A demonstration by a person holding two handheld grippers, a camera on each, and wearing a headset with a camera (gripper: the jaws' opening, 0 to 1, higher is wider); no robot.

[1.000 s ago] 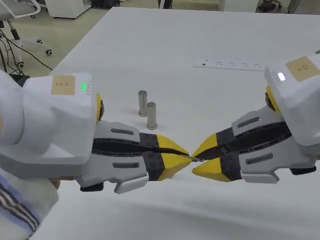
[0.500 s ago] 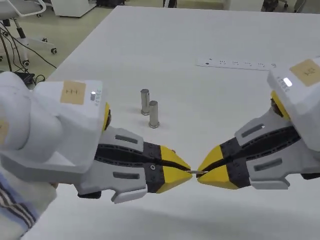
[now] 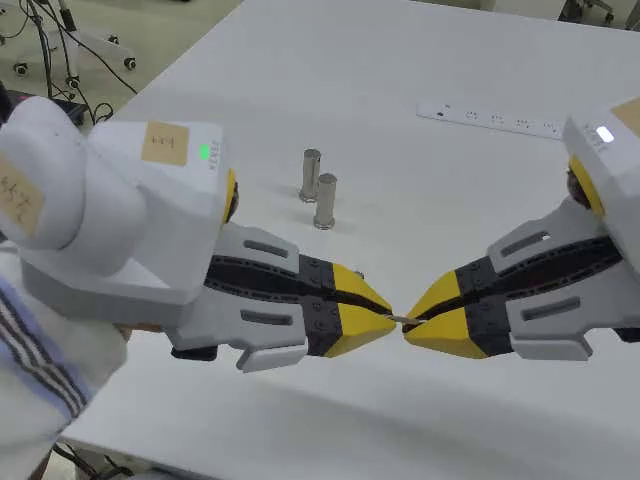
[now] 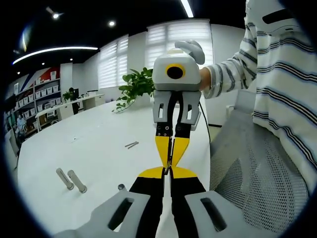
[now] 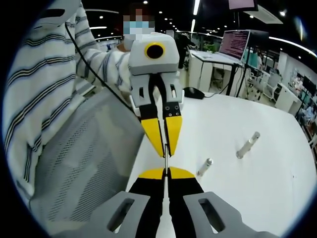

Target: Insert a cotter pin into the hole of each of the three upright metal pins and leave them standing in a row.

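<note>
While spanning the gap between the two yellow tips, reads as one cotter pin (image 3: pixel 397 320), a thin sliver held in the air above the near part of the bench (image 3: pixel 450 230). Left tongs (image 3: pixel 387 318) closed down to nothing, pinching one end of it; right tongs (image 3: pixel 406 327) likewise closed, seemingly on the other end. Judged light, stiff and a little springy, slick too, and easy to flick away or bend. Best taken near the looped head, legs free to enter a hole, though cannot tell head from legs at this size.

Farther back, counted two upright metal pins (image 3: pixel 325 201), standing just beside each other and well apart from the tongs, no wire seen in either. Likely heavy for their bulk yet tippy on narrow bases, so worth steadying low on the shaft while threading. Seen in the left gripper view, near those two: one small round thing (image 4: pixel 121 187), possibly the third pin, too small to tell. Beyond, two spare slivers (image 4: pixel 131 145) lying together on the bench, probably more cotter pins. Farthest, one white power strip (image 3: pixel 500 120).
</note>
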